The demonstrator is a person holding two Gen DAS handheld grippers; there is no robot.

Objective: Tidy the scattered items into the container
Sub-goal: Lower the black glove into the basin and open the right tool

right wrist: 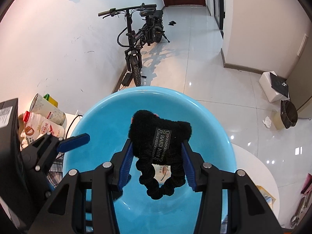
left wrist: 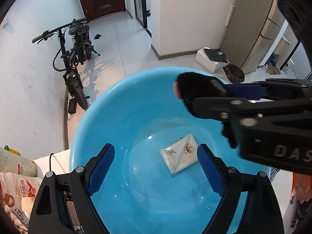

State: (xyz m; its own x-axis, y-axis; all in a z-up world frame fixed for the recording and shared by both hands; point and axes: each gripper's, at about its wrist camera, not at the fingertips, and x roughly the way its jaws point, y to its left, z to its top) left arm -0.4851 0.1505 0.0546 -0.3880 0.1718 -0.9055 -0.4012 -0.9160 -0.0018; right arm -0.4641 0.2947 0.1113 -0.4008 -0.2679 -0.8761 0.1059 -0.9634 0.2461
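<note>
Right wrist: black plush pouch (right wrist: pixel 159 136) clamped in right hand-held gripper (right wrist: pixel 157 167).

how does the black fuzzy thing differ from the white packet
The black fuzzy hair tie is dark and plush; the white tissue packet is pale, flat and plastic-wrapped. The hair tie hangs clamped in the right gripper above the blue basin; the packet lies loose on its floor. Both are small and soft.

Blue basin (left wrist: pixel 93 120), round, glossy, upright. Tissue pack (left wrist: pixel 179 153) w/ cream wrapper lies flat on basin floor, approx 3 o'clock of centre in left view, skewed. Black fuzzy pouch (right wrist: pixel 159 136), label reads "HAND MADE", beaded loop dangling, hangs over basin interior, pink bit at its 11 o'clock tip, not touching floor.
</note>
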